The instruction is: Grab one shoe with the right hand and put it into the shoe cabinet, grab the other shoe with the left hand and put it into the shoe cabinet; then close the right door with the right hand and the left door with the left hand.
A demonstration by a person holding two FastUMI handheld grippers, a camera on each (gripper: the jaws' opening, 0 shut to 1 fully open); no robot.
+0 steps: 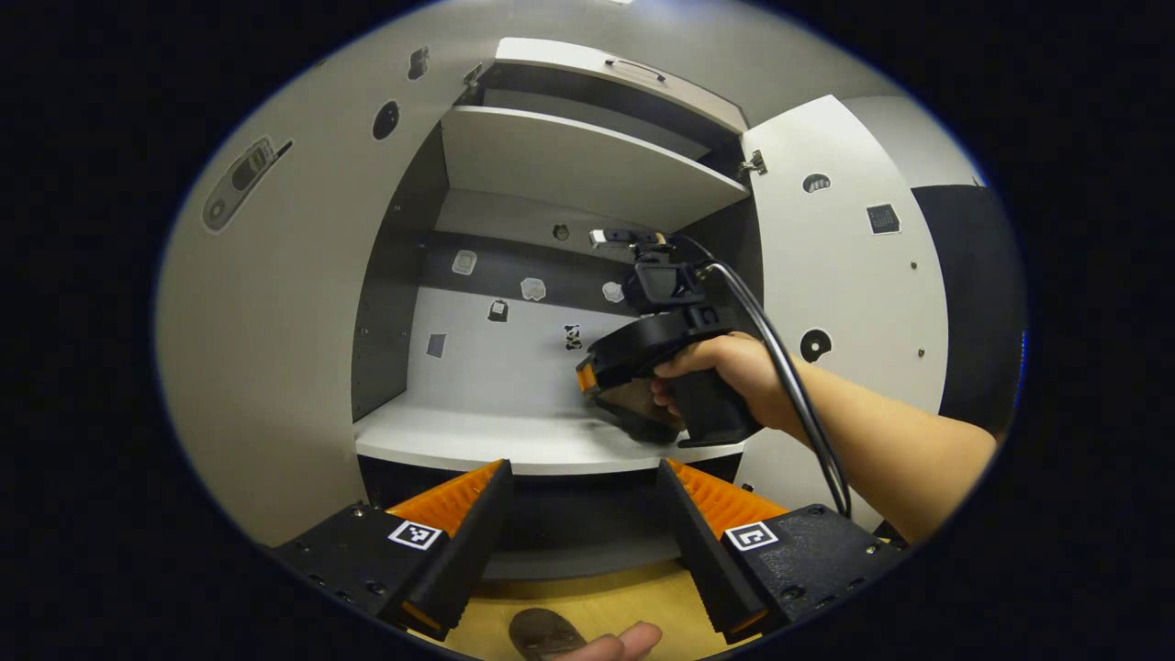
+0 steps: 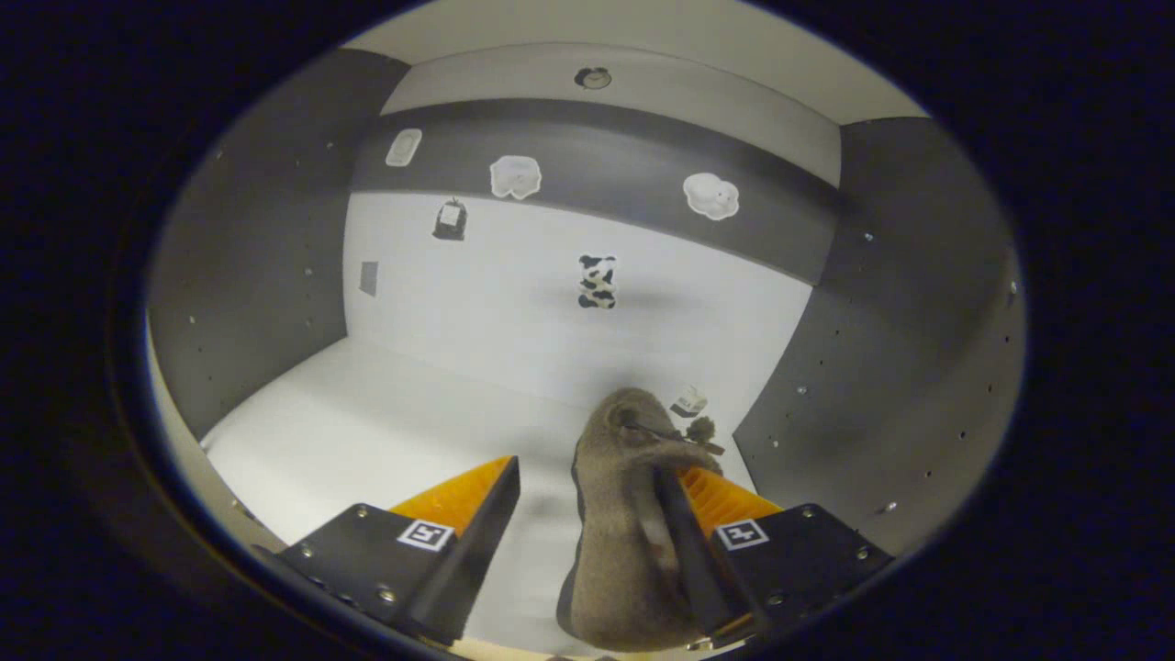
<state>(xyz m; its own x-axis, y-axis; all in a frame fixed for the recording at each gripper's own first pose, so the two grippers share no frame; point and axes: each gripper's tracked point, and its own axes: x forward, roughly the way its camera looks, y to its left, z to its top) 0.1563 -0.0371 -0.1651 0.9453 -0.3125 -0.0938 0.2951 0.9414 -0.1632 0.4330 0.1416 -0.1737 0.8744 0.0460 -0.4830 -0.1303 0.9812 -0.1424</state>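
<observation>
Now my right gripper (image 2: pixel 587 542), jaws spread, has the brown suede shoe (image 2: pixel 624 532) resting against one finger on the cabinet shelf (image 2: pixel 367 431), so I back straight out without dragging it.

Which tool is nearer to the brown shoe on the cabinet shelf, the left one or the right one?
Right. The right tool is at the shoe on the shelf, one finger against it. The left tool is open outside the cabinet, below the shelf edge.

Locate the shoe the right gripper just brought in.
In the right gripper view the brown shoe sits on the white cabinet shelf, near the right wall, against the right gripper's right finger; jaws open.
</observation>
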